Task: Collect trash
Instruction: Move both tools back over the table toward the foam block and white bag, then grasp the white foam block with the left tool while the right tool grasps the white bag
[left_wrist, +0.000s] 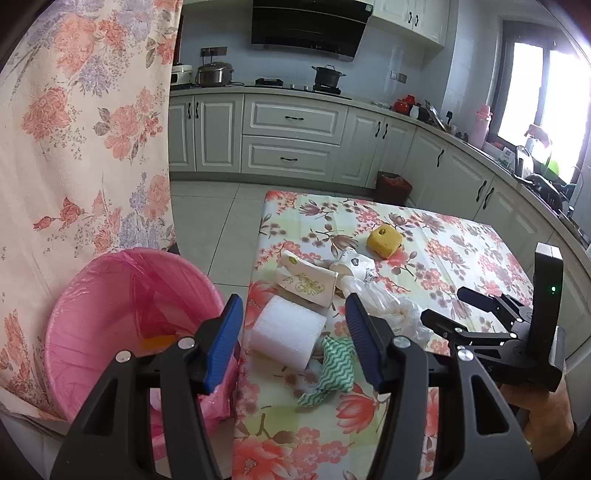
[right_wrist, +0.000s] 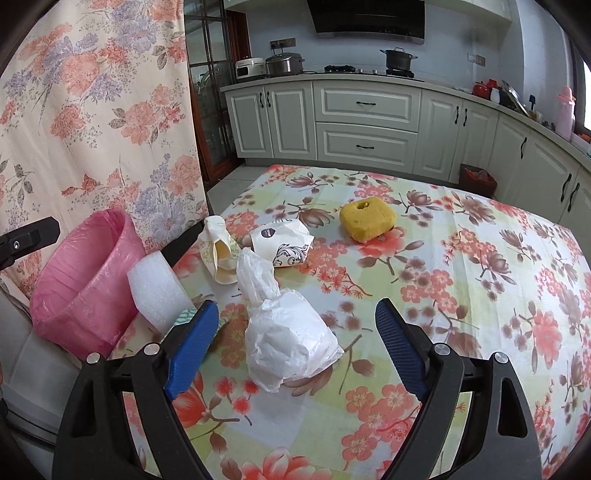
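A pink-lined trash bin (left_wrist: 125, 317) stands beside the table's left edge; it also shows in the right wrist view (right_wrist: 85, 280). On the floral tablecloth lie a white foam block (left_wrist: 286, 332) (right_wrist: 157, 290), a green-and-white cloth (left_wrist: 332, 363), a crumpled white plastic bag (right_wrist: 288, 339) (left_wrist: 384, 306), two paper cups (right_wrist: 219, 254) (right_wrist: 282, 242) and a yellow sponge (right_wrist: 367, 219) (left_wrist: 384, 240). My left gripper (left_wrist: 293, 339) is open above the foam block. My right gripper (right_wrist: 297, 345) is open, its jaws on either side of the plastic bag. It also shows in the left wrist view (left_wrist: 443, 306).
A floral curtain (left_wrist: 81, 129) hangs at the left behind the bin. Kitchen cabinets (left_wrist: 291, 129) and a counter with pots line the back. A small dark bin (left_wrist: 393, 188) stands on the floor past the table's (right_wrist: 480, 277) far edge.
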